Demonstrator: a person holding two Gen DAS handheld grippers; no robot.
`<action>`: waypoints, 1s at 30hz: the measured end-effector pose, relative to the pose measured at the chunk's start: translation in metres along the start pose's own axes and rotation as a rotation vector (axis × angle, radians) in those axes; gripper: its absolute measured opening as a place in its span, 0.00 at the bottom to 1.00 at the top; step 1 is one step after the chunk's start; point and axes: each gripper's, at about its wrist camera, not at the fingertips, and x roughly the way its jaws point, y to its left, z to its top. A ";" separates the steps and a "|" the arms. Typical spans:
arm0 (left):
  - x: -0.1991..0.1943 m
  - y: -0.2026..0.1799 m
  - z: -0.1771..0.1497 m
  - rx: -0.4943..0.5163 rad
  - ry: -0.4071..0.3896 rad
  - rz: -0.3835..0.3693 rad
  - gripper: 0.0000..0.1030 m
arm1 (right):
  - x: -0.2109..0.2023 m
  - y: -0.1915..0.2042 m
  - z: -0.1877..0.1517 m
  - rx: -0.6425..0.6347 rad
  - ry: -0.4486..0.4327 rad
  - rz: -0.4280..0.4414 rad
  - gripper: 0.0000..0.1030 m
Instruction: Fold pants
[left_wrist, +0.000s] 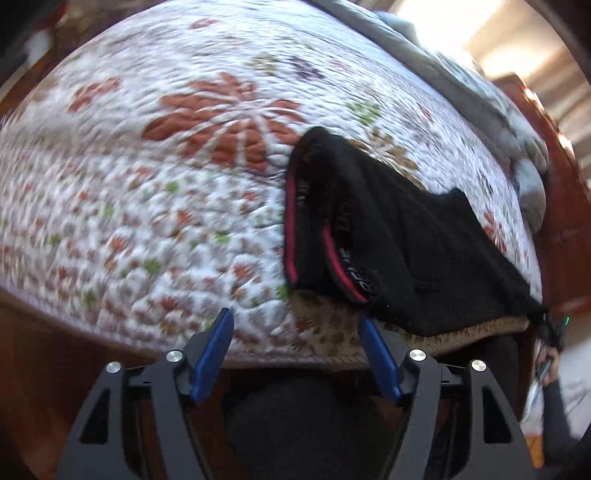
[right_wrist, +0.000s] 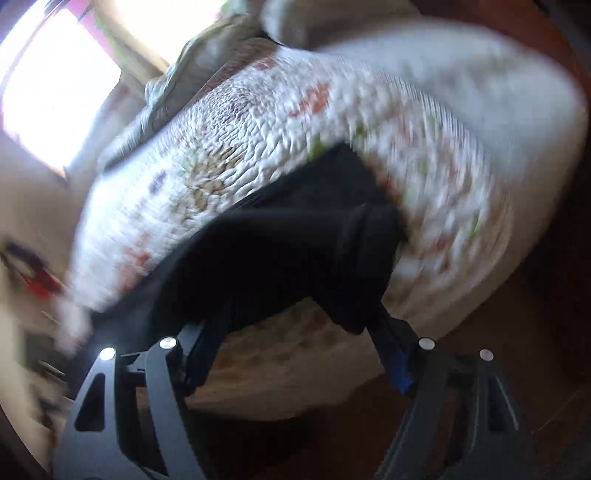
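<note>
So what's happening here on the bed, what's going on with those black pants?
A person with a handheld gripper in each hand is folding black pants on a bed covered by a floral quilt. The pants lie bunched near the bed's edge, red-trimmed waistband showing. The left gripper is open and empty, just short of the pants. The right gripper is also spread open at the pants' edge; that view is too blurred to show whether it touches the cloth.
</note>
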 end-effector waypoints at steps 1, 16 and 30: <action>-0.003 0.003 -0.002 -0.022 -0.013 -0.005 0.68 | -0.001 -0.004 -0.002 0.049 0.004 0.042 0.73; -0.002 -0.004 -0.010 -0.345 -0.065 -0.263 0.87 | -0.004 -0.017 -0.005 0.430 -0.022 0.344 0.79; 0.055 -0.043 0.017 -0.295 0.067 -0.148 0.29 | -0.008 -0.027 0.002 0.538 0.009 0.263 0.78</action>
